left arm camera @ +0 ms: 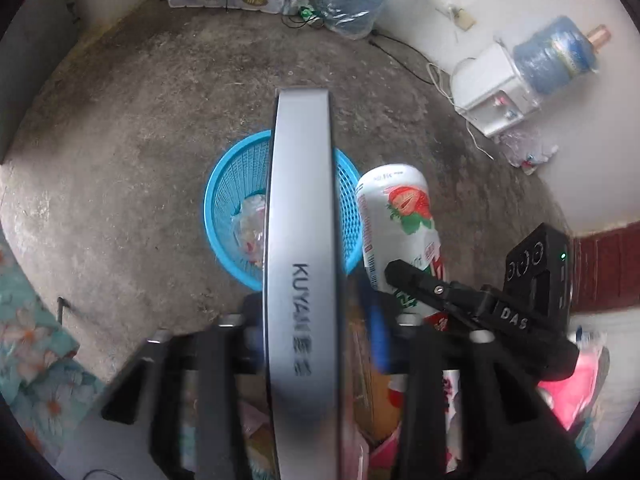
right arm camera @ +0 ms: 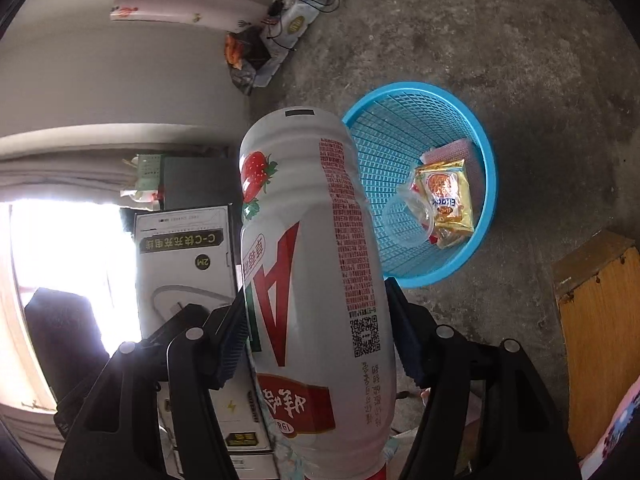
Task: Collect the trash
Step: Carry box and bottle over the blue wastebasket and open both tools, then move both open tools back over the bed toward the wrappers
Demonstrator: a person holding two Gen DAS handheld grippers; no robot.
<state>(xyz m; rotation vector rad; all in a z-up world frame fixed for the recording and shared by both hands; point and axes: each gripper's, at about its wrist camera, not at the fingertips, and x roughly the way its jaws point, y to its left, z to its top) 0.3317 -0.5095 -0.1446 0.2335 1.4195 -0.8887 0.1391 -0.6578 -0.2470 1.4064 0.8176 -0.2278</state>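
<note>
— Above the blue mesh basket (right arm camera: 420,184), what does the right tool (right arm camera: 316,344) hold?

— A white strawberry-milk bottle (right arm camera: 312,280), clamped between both pads, with a red "A", a QR code and a strawberry picture.

— And the left tool (left arm camera: 320,340)?

— It grips a flat grey box (left arm camera: 302,280) printed "KUYA", edge-on over the basket. "C-C" and "2M" read on its face in the right view.

— Inside the basket?

— A yellow snack packet (right arm camera: 448,204) marked "Black" and crumpled clear plastic (right arm camera: 412,216), on a rough concrete floor (right arm camera: 520,60).
</note>
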